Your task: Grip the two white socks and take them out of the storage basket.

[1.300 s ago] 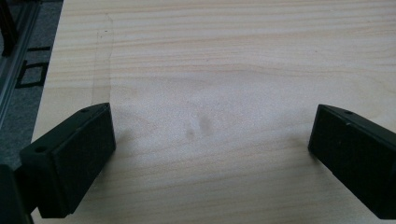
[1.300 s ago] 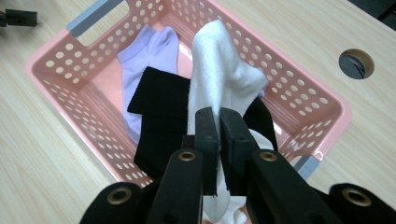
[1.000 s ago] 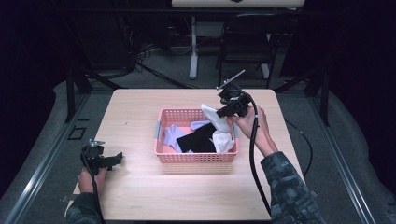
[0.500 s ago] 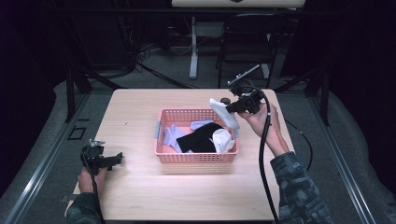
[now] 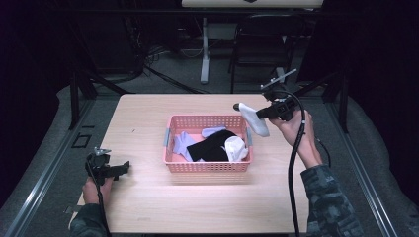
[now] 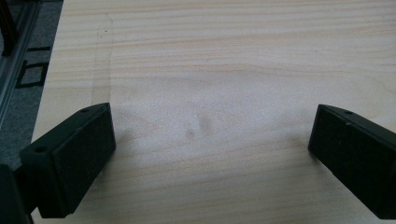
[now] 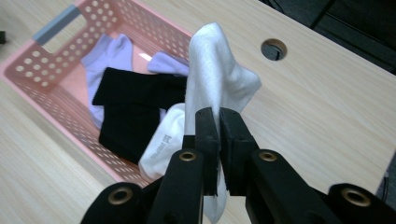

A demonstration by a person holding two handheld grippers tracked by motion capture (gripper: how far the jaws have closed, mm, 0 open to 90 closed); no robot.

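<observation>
Here the right gripper pinches a white sock (jaws nearly together); the left gripper gapes wide.

High view overlooks table; gripper views close (basket probably shared).

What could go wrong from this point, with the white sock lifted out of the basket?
1. The right gripper pinches the white sock by a thin edge only; it might slip out and drop before it is placed.
2. The sock hangs over the pink basket's right rim, so its dangling end may catch there or fall back in.
3. The left gripper rests open on the table, far from the basket, so it cannot steady it.
</observation>
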